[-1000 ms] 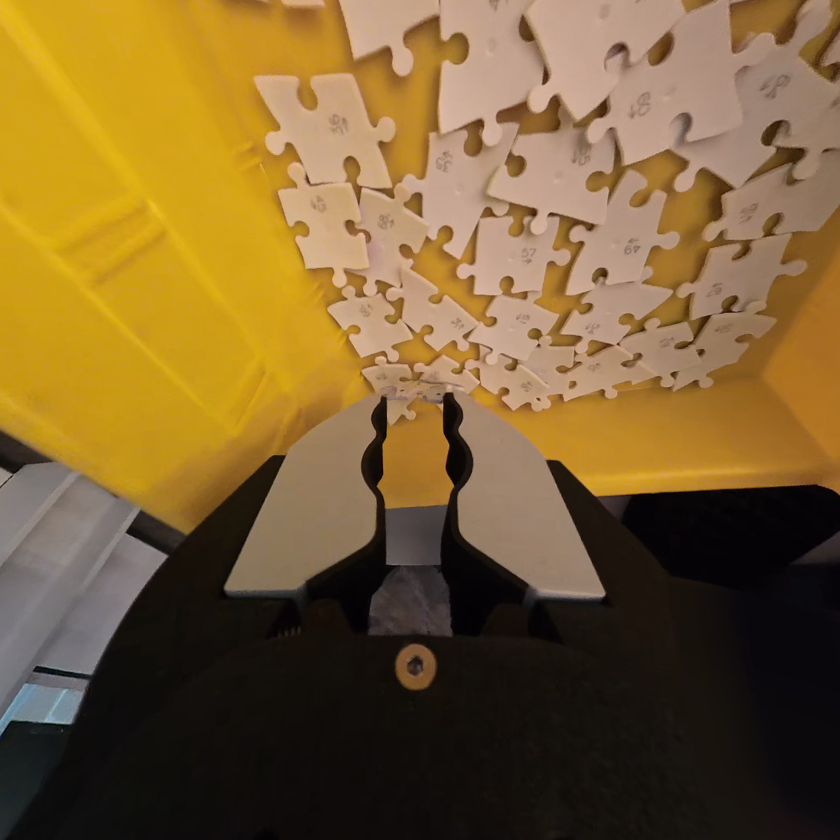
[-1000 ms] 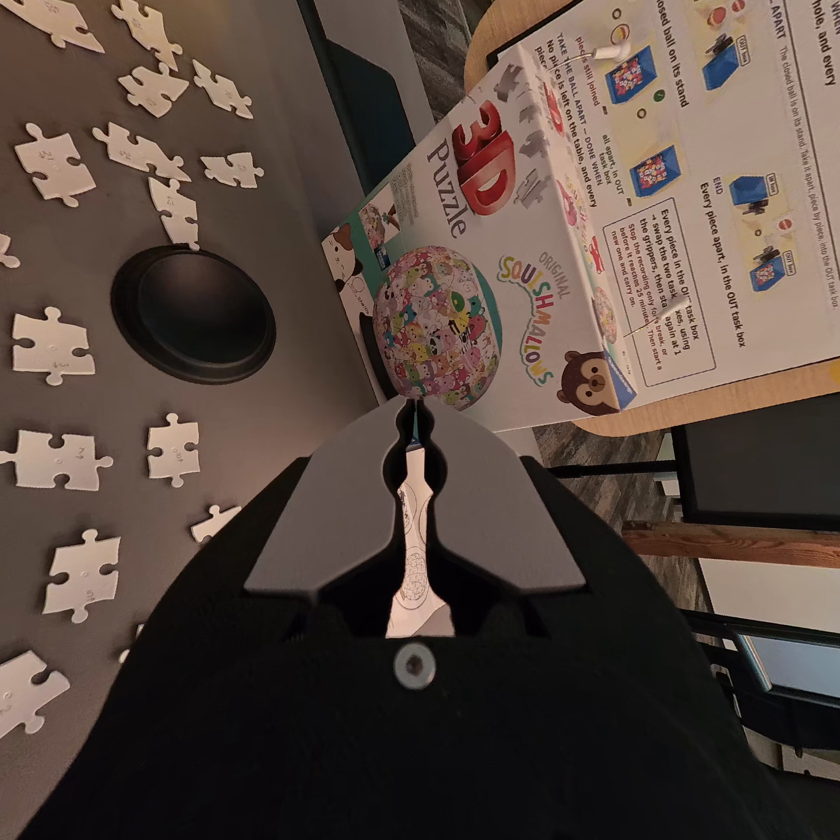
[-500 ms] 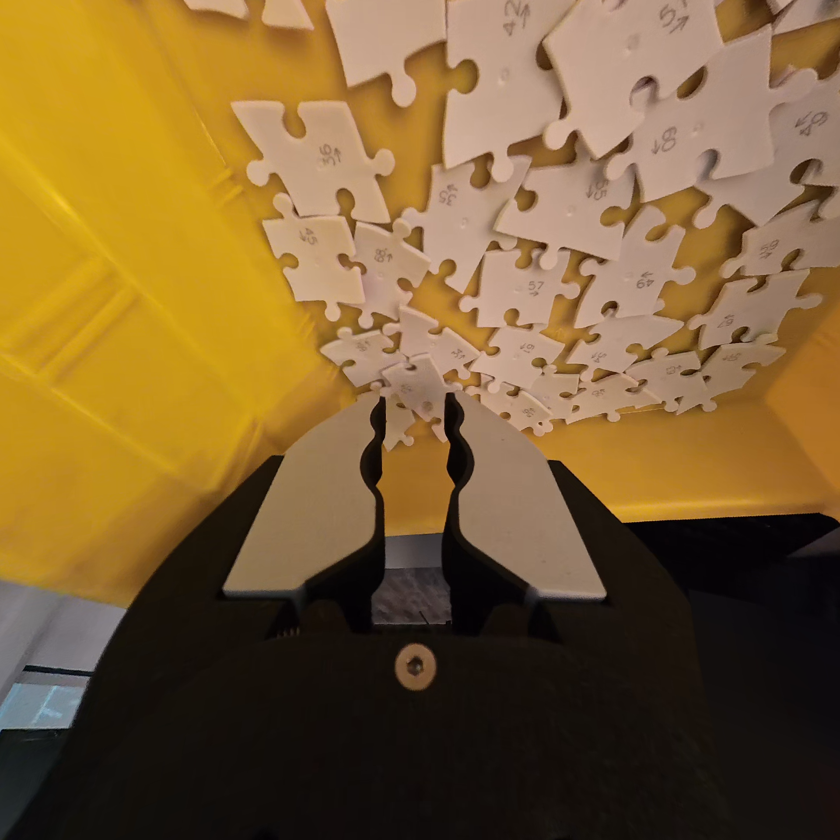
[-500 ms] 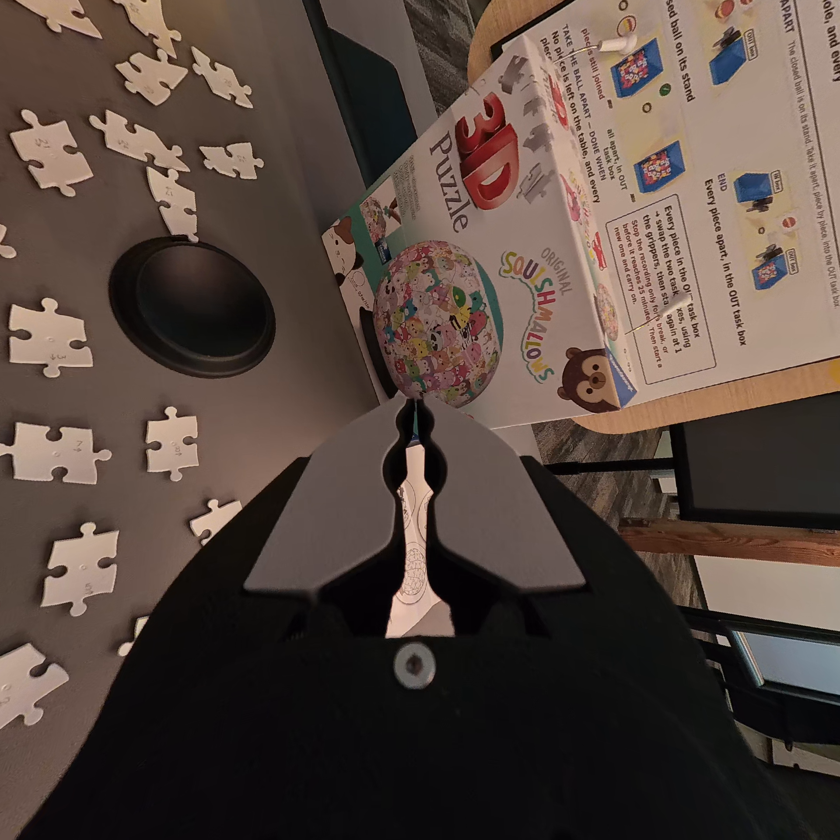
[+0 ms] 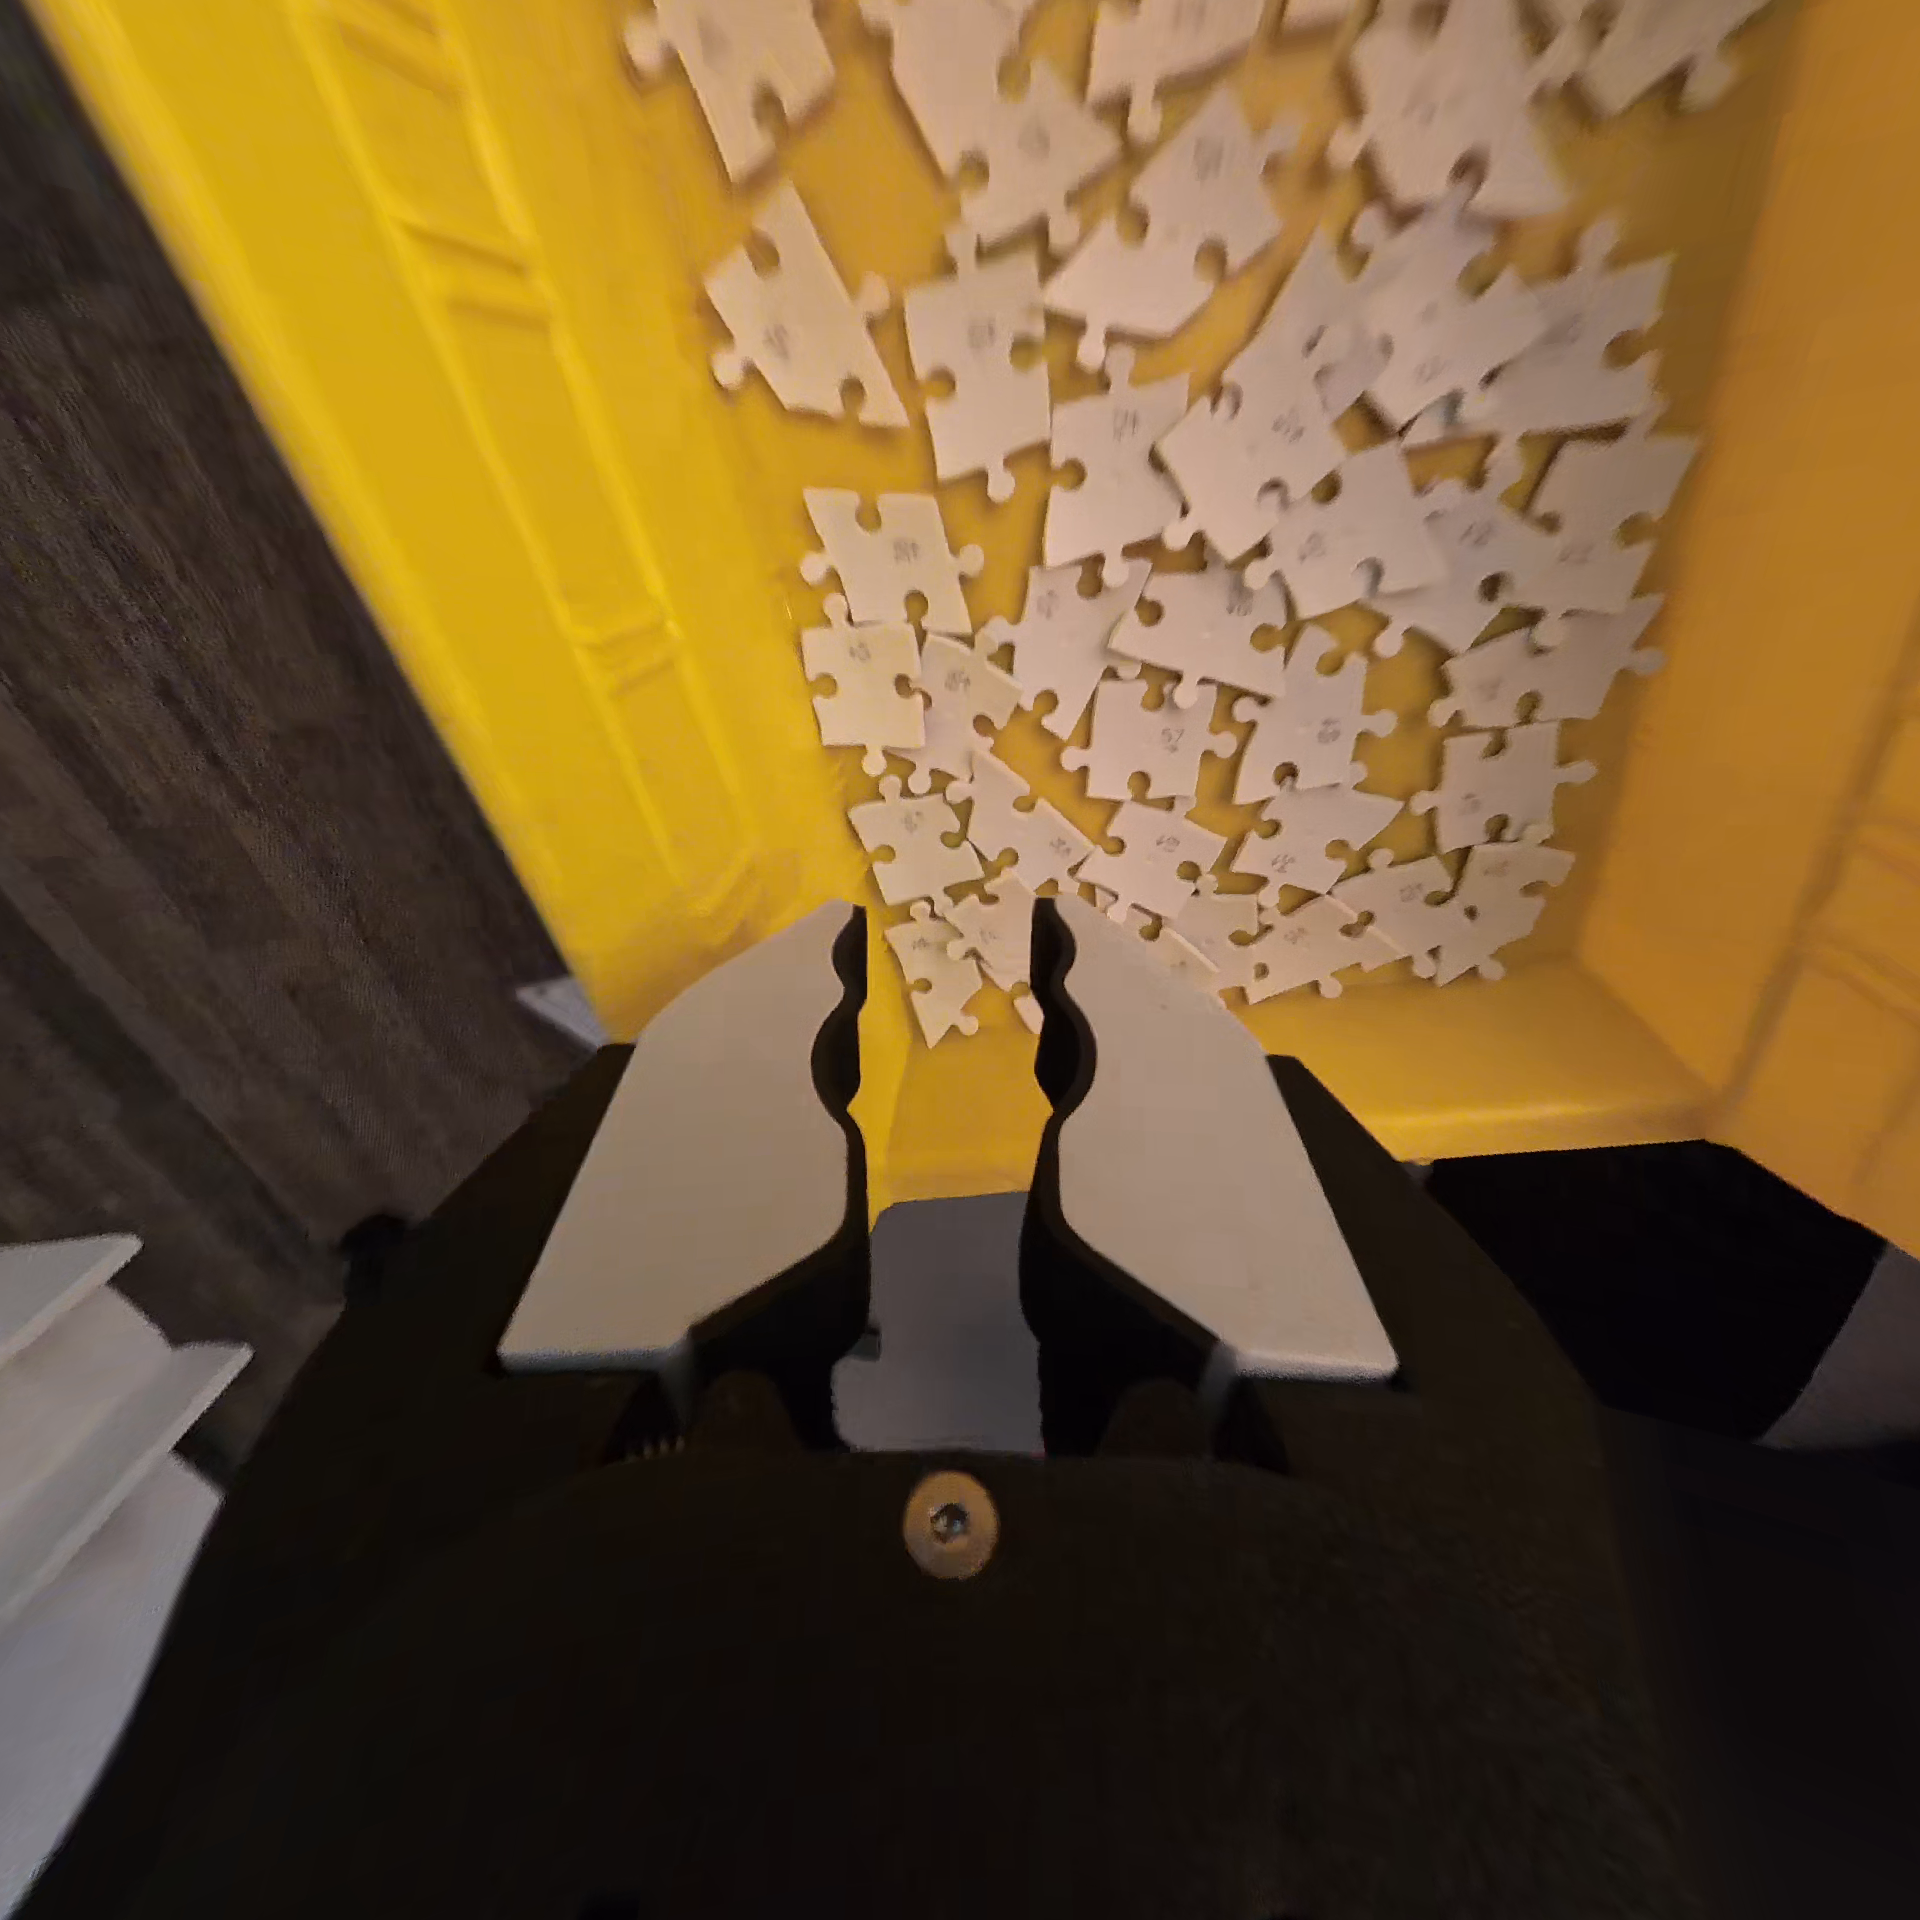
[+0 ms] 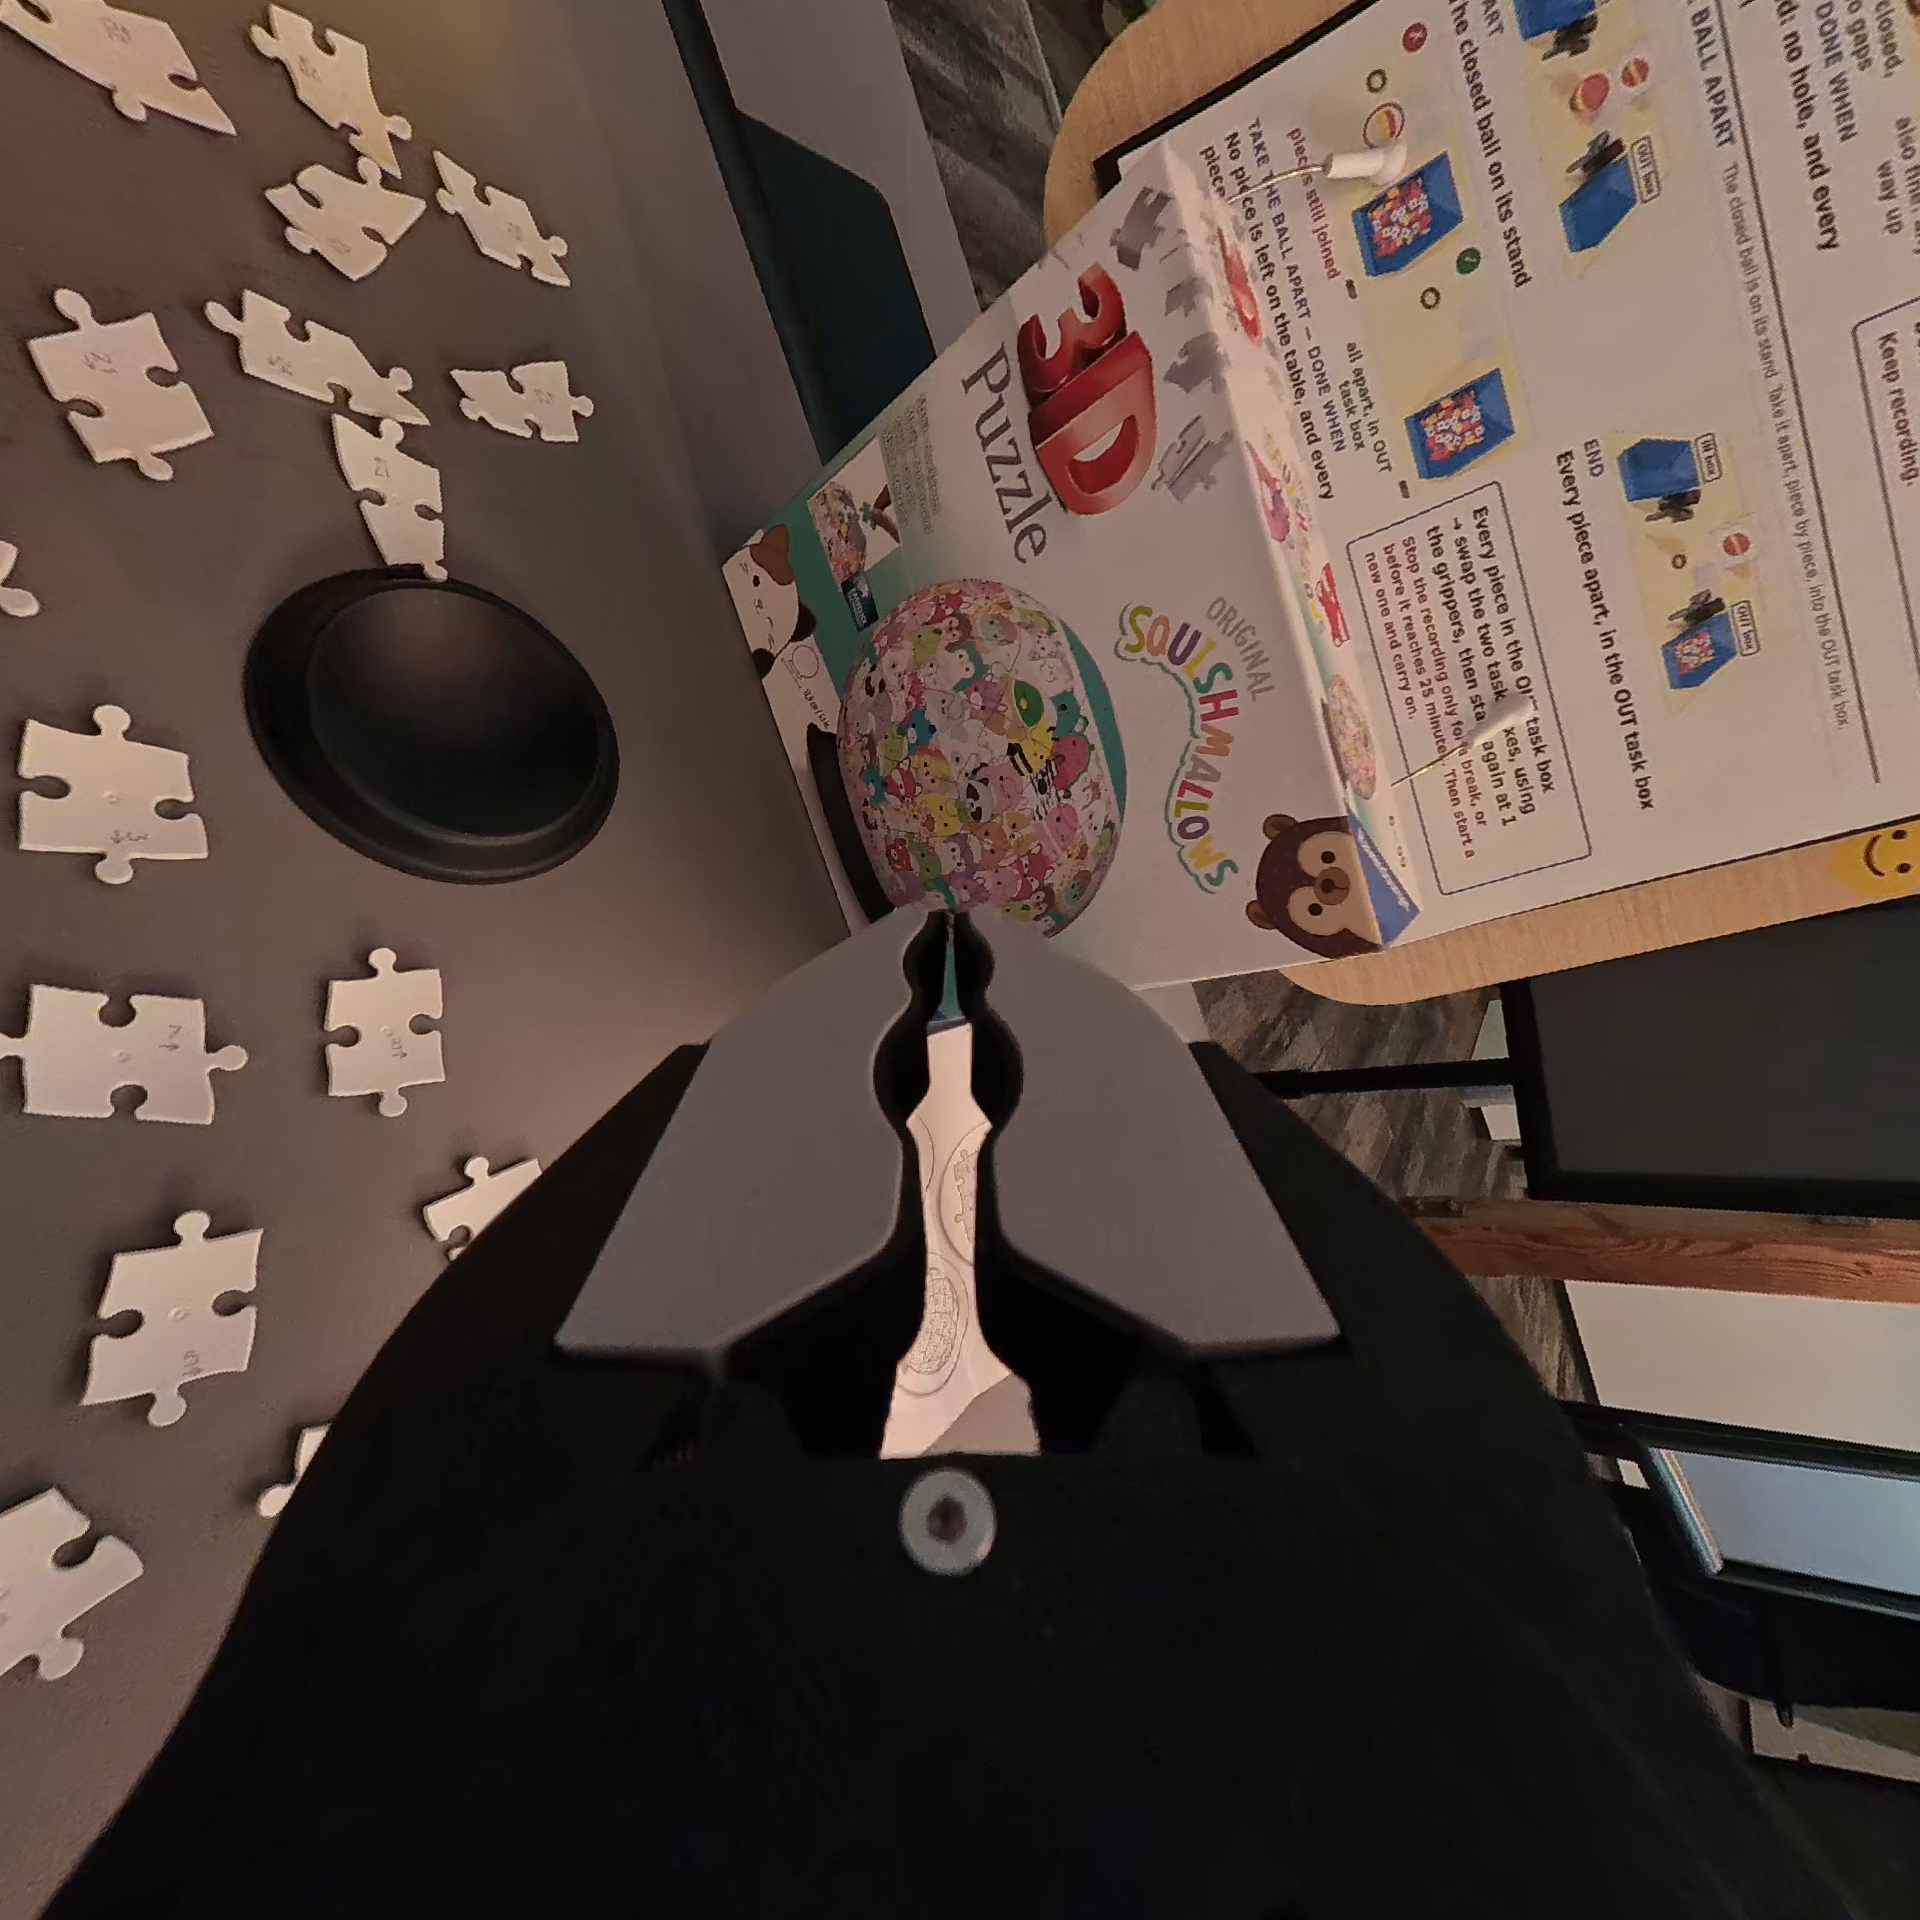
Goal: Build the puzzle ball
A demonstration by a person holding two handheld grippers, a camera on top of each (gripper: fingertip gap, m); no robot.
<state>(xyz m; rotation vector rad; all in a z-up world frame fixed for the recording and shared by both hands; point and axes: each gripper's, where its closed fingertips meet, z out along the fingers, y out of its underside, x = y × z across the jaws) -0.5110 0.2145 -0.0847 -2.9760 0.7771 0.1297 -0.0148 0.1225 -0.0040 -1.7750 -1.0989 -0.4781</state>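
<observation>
Many white puzzle pieces [image 5: 1164, 727] lie face down in a yellow bin [image 5: 468, 468]. My left gripper [image 5: 945, 914] is open and empty, above the near end of the bin, with one piece [image 5: 940, 982] showing between its tips. More white pieces [image 6: 109, 795] are spread on the grey table [image 6: 644, 499] around a black round stand [image 6: 436, 727]. My right gripper [image 6: 945, 930] is shut beside the table's edge and points at the puzzle box [image 6: 1091, 623]. I see no piece clearly held in it.
The puzzle box leans against a printed instruction sheet [image 6: 1662, 416] on a round wooden table [image 6: 1351, 977]. Dark carpet [image 5: 208, 727] lies left of the bin, and a white frame [image 5: 73, 1455] is at the lower left. The left view is blurred by motion. About 50 cm separates my left fingertips from my right.
My left gripper has drawn back and swung, so more of the bin and the carpet beside it show. It stays open. The right gripper has barely moved.
</observation>
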